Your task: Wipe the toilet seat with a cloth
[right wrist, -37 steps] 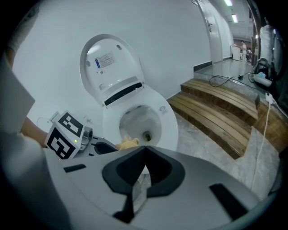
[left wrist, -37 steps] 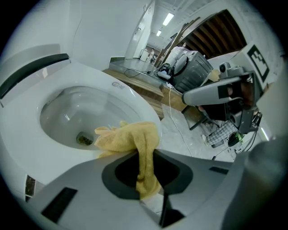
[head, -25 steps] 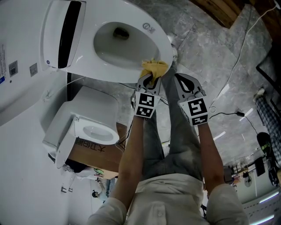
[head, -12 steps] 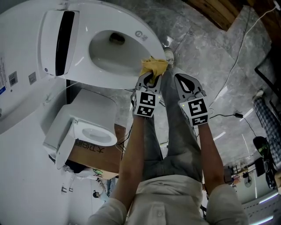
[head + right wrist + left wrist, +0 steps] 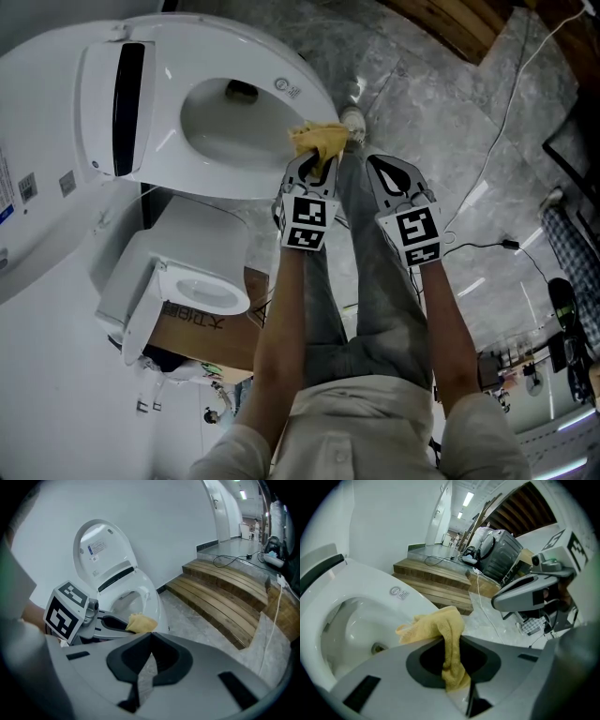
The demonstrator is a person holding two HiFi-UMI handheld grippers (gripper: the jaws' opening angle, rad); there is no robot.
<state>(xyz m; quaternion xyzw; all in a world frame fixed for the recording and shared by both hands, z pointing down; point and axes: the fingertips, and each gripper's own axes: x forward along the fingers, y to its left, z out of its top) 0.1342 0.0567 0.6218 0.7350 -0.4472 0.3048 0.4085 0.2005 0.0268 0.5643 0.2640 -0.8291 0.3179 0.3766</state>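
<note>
The white toilet (image 5: 234, 150) fills the upper left of the head view, its lid (image 5: 101, 545) raised and the seat (image 5: 389, 597) down around the bowl. A yellow cloth (image 5: 319, 141) (image 5: 440, 630) (image 5: 140, 623) rests on the seat's near right rim. My left gripper (image 5: 316, 167) (image 5: 450, 667) is shut on the cloth, which hangs between its jaws. To its right, off the toilet and over the floor, my right gripper (image 5: 394, 173) (image 5: 147, 660) is shut with nothing in it.
A smaller white toilet on a cardboard box (image 5: 202, 323) stands below the main one. Grey marble floor (image 5: 441, 122) lies to the right with a white cable (image 5: 511, 122) across it. Wooden steps (image 5: 225, 592) rise beyond. The person's legs (image 5: 361, 281) stand below the grippers.
The left gripper and the yellow cloth have slid a little left and farther along the seat's rim. The right gripper kept its place beside the left one.
</note>
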